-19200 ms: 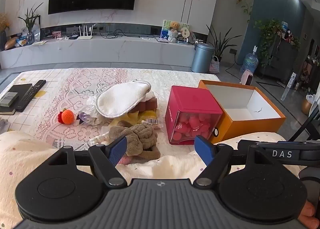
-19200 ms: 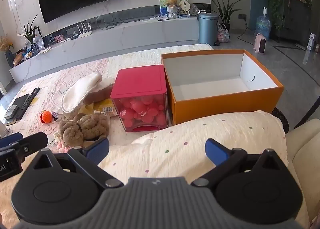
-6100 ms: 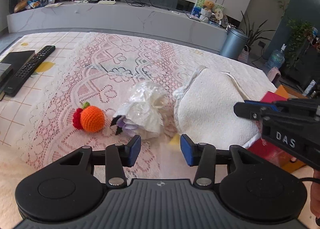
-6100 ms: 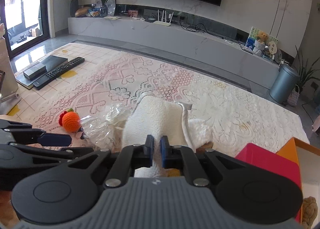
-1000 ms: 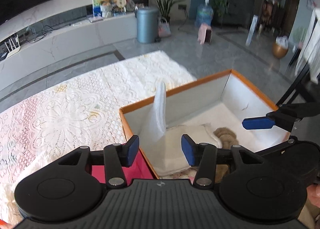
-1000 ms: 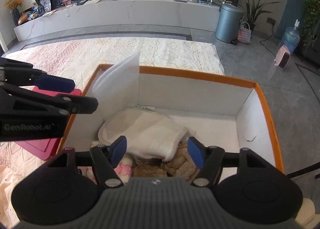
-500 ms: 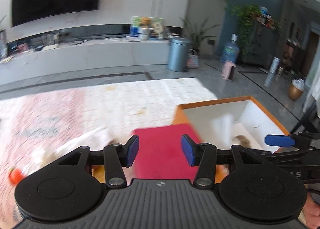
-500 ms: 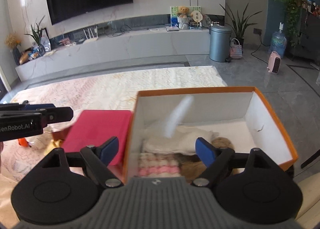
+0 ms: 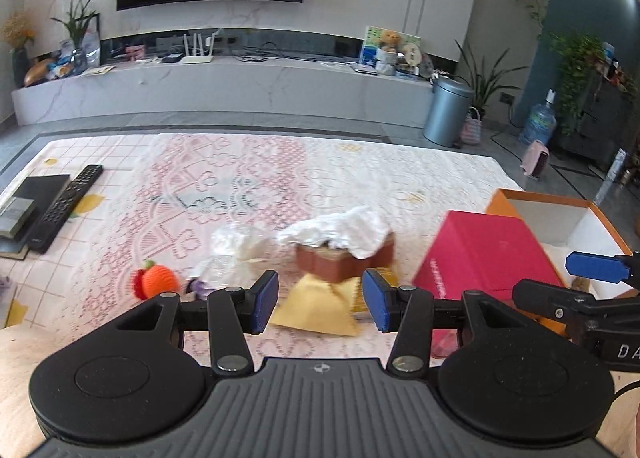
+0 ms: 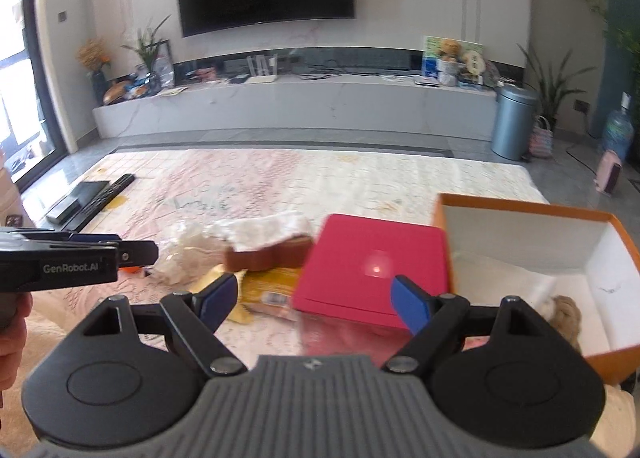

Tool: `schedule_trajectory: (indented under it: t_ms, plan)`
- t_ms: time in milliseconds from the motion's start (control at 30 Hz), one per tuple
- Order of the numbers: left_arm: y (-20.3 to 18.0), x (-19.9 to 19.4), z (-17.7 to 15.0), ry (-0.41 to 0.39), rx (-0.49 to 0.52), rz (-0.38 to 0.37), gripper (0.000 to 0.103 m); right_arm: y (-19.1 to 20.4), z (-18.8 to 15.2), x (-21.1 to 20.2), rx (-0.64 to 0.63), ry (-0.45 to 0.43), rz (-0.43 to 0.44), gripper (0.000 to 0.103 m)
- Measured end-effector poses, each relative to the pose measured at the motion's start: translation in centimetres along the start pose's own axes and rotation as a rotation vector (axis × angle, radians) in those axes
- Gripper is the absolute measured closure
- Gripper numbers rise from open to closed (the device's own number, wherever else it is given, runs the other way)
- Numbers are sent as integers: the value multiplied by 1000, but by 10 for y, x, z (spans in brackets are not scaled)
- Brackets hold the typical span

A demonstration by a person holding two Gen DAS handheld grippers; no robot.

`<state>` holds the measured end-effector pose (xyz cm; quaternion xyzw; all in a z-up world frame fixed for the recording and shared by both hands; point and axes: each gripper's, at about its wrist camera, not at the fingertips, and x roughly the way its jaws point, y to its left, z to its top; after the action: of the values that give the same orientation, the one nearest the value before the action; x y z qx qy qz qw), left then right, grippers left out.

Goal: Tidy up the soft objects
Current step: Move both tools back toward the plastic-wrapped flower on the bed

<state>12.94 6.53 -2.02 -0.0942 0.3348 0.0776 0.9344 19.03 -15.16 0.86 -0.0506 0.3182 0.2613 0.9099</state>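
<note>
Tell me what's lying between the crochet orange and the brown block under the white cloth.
A crumpled clear plastic bag, seen in the left wrist view, between crochet orange and brown block.

At the left edge of the right wrist view, the black body of the left tool (image 10: pixel 76 258) carries "GenRobot.AI" in pale letters. At the lower right edge of the left wrist view, the right tool (image 9: pixel 592 282) shows "DA", cut off by the frame. White lettering on the side of the red box (image 9: pixel 480 254) is too small to read.

Bright daylight from a left window (image 10: pixel 16 105), fisheye-bent edges, motion blur across both views.
</note>
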Motion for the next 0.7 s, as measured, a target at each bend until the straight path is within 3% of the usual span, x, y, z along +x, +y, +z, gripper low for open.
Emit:
schedule_trajectory:
  t_ms: [367, 567, 700]
  plan:
    - [73, 16, -2, 18, -1, -3, 42, 61, 21, 61, -175, 64, 32, 20]
    - [93, 49, 8, 95, 36, 8, 40, 70, 36, 108, -224, 131, 32, 20]
    - [105, 73, 16, 150, 35, -24, 39, 72, 47, 140, -232, 176, 31, 20]
